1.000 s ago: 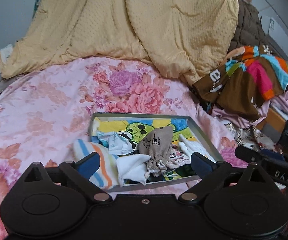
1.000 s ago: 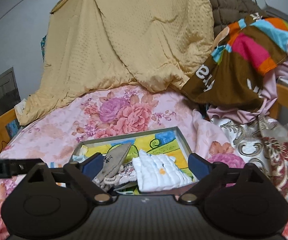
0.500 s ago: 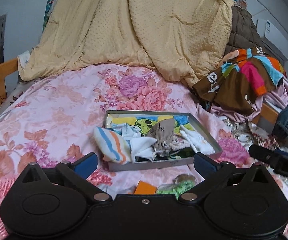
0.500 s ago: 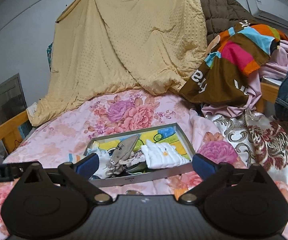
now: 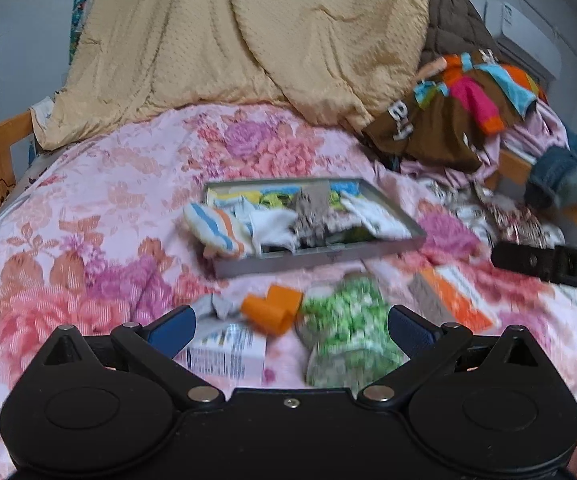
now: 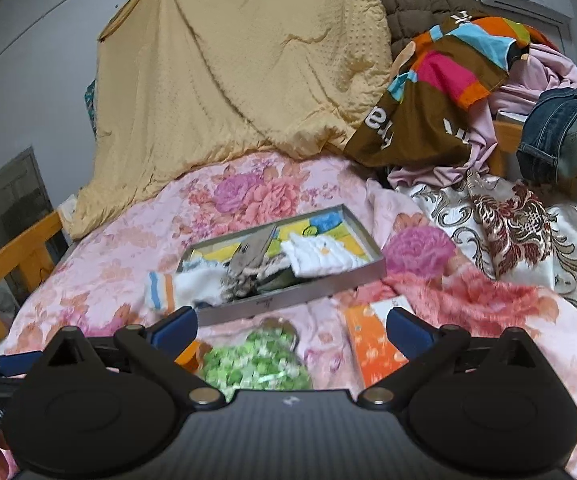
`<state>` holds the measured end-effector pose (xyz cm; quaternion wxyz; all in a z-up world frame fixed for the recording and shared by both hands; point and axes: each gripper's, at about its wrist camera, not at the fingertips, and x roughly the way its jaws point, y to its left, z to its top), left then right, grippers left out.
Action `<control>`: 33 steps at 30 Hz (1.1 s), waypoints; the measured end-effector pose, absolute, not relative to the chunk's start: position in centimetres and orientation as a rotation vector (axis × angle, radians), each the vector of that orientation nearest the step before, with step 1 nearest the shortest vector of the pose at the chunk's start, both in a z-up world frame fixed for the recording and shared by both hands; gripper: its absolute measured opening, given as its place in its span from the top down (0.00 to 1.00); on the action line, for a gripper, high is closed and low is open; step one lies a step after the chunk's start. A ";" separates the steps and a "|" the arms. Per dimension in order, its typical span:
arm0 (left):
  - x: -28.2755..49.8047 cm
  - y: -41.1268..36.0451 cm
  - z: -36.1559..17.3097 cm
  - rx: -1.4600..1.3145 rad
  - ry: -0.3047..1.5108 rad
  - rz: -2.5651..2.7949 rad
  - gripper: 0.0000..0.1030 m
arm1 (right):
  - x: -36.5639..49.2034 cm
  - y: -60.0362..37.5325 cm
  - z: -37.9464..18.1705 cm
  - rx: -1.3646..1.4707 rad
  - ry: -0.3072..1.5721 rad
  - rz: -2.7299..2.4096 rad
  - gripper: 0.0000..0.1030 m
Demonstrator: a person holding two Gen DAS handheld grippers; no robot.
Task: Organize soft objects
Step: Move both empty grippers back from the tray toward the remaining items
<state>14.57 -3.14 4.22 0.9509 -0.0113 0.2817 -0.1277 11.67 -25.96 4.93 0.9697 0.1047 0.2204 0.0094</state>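
Bed cover (image 5: 100, 216): pink with rose, peach and violet flowers; blanket (image 5: 248, 40) at 12 o'clock: mustard yellow with a dotted texture. Tray (image 6: 308, 288): grey metal rim, yellow, blue and green cartoon lining, holding a white cloth (image 6: 320, 256), a taupe pouch (image 5: 312, 216) and a white sock (image 5: 216, 230) striped blue and orange. Garment (image 6: 440, 96) at 2 o'clock: brown with pink, orange and sky-blue blocks and white letters; jeans (image 6: 560, 128): faded blue; packet (image 5: 348, 336) at 6 o'clock: green and white; claw pads (image 5: 170, 330): blue on black arms.

Black gripper (image 5: 290, 330), blue finger pads (image 5: 170, 330)
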 end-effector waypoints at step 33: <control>11.9 1.4 1.4 -0.125 0.738 -0.046 0.01 | 10.3 -21.3 2.0 0.074 0.664 0.057 0.00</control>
